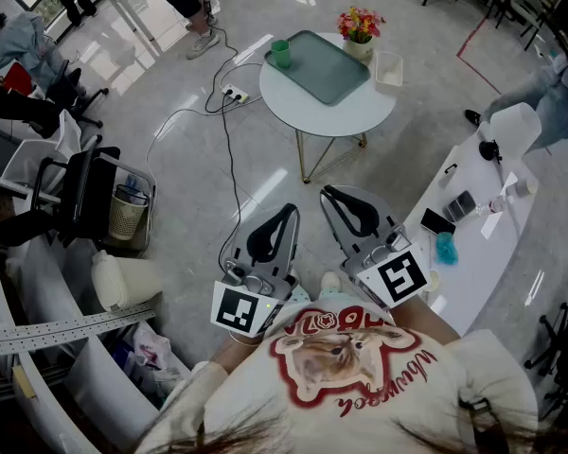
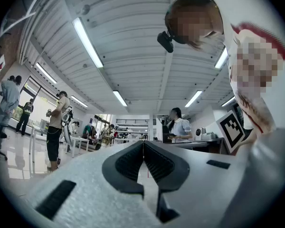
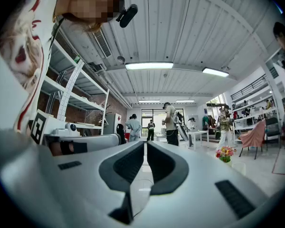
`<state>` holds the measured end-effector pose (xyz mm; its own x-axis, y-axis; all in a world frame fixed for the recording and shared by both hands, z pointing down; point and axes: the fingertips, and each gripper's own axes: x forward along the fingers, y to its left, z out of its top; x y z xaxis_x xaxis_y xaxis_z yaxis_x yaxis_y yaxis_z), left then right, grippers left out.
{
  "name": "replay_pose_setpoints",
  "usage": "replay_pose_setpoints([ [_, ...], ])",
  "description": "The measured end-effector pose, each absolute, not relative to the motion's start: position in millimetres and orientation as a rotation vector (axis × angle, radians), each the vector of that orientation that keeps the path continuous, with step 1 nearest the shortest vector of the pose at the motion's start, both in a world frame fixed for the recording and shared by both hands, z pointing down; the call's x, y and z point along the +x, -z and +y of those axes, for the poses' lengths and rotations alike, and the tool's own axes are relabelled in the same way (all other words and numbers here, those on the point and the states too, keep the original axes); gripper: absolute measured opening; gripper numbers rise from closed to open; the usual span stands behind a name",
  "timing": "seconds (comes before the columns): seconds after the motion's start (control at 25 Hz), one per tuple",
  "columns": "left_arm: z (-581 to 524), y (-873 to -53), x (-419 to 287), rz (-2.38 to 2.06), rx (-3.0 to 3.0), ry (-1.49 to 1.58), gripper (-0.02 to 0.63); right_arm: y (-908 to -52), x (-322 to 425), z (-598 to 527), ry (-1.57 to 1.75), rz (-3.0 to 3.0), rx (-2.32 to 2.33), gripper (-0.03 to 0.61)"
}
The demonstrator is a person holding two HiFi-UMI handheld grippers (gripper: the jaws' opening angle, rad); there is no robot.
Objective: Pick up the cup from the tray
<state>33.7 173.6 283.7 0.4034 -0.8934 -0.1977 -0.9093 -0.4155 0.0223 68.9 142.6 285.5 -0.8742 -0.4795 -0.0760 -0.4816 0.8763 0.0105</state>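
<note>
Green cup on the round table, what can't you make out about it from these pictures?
- Head view: the cup is too small to tell whether it stands on the tray or just off its corner, or whether it holds anything.
- Right gripper view: only the flowers show; the right tongs and their housing cover the rest of the table.
- Left gripper view: no cup or table in frame.

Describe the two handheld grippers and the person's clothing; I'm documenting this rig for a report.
The left gripper and right gripper both have pale grey, wedge-shaped bodies ending in black ribbed pads that outline a teardrop loop. Each carries a cube with black-and-white square markers. No cables show on them. The person wears a cream T-shirt with a red printed design.
</note>
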Motion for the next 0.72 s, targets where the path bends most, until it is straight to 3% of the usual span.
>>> replay_pose_setpoints([
  [0.72,178.2,-281.1,35.2,1.662,-2.543,-0.281,0.015,-281.4,72.4,146.8,-0.024,2.947,-0.751,0.043],
])
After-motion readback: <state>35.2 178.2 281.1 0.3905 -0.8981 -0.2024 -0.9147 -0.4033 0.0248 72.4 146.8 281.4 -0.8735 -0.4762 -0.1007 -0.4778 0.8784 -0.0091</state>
